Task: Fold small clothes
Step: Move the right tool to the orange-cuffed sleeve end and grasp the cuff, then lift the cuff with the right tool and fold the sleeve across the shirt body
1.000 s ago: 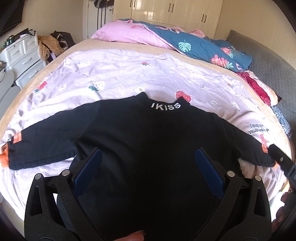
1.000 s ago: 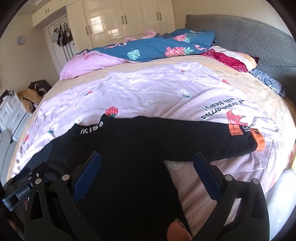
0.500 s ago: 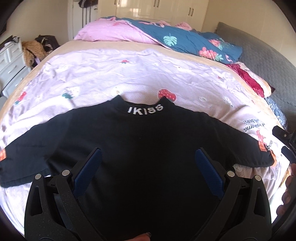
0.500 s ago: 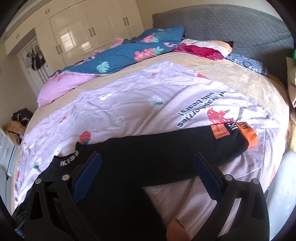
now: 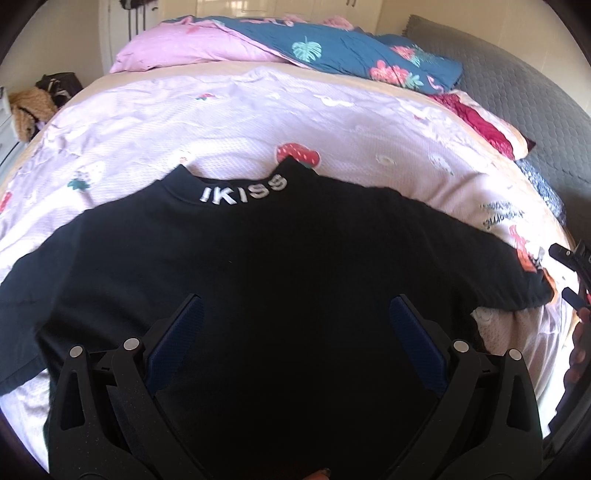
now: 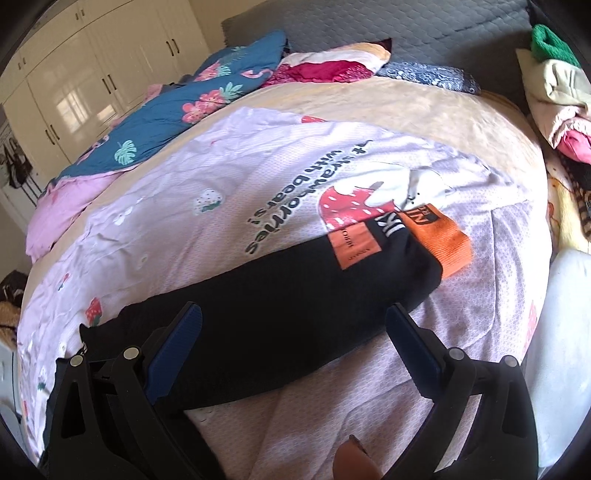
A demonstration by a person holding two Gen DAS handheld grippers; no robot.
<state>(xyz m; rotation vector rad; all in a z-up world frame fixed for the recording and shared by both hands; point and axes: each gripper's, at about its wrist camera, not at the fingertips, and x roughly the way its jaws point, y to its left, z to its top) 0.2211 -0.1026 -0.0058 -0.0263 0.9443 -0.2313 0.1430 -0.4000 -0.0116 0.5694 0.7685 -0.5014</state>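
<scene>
A small black long-sleeved top (image 5: 280,266) lies spread flat on a pale lilac strawberry-print quilt (image 5: 221,122) covering the bed. Its high collar, lettered "IKISS" in white (image 5: 243,192), points to the far side; both sleeves stretch out left and right.

The left gripper (image 5: 295,321) hangs over the middle of the top's body, blue-padded fingers (image 5: 177,343) spread wide with nothing between them.

The right gripper (image 6: 295,325) sits over the right sleeve (image 6: 295,295), fingers likewise spread wide, holding nothing. The near finger pads straddle the sleeve's width; whether they touch the cloth cannot be told. The sleeve ends in an orange ribbed cuff (image 6: 439,240) with an orange patch (image 6: 351,247) just before it, lying on the quilt's large strawberry print (image 6: 351,206).

On the far side: a blue floral duvet (image 5: 351,55) piled over pink bedding (image 5: 192,48), and a grey quilted headboard (image 6: 406,33) to the right. Cream wardrobe doors (image 6: 92,74) stand far left in the right wrist view.
</scene>
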